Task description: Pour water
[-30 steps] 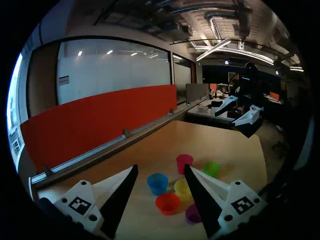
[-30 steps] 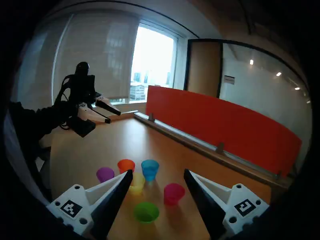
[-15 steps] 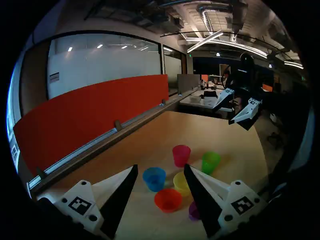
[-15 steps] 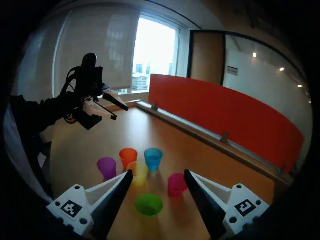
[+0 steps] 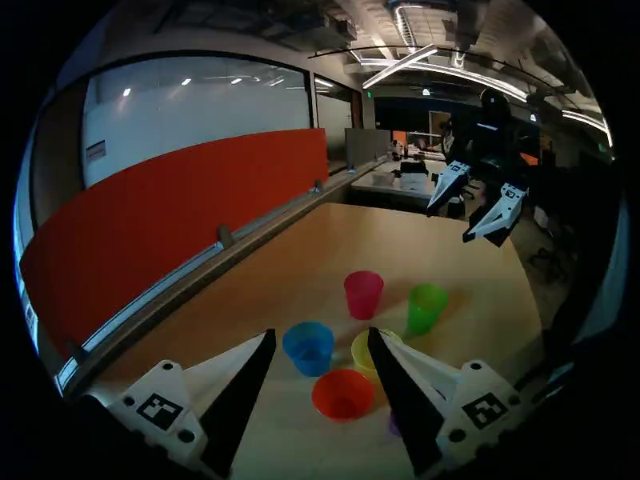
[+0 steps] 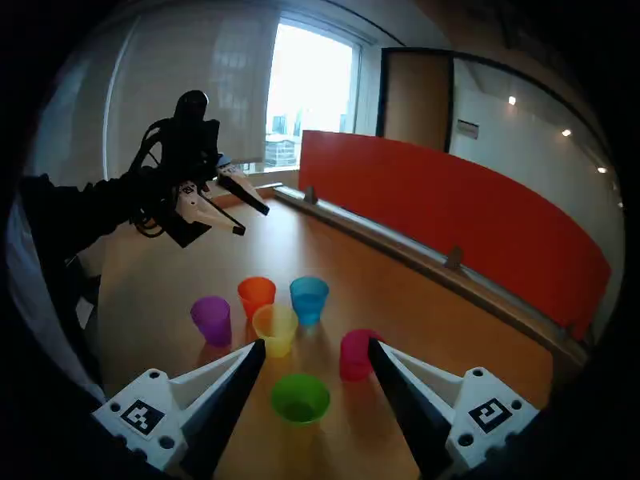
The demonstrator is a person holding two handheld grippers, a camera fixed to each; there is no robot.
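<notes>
Over the table's (image 5: 416,240) cups (image 5: 363,293), left gripper (image 5: 320,332) and right gripper (image 6: 315,342) hang, jaws spread, fingers (image 5: 232,384) bearing square markers (image 5: 158,410).

No legible text, black-and-white square markers (image 5: 158,410) carry no letters, small wall sign (image 5: 96,150) too blurred to read

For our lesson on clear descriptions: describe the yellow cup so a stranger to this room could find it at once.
Start at the wooden table along the red divider. A cluster of small plastic cups stands on it, and the yellow cup is in the middle. It is the only yellow one, with the other colours around it.
</notes>
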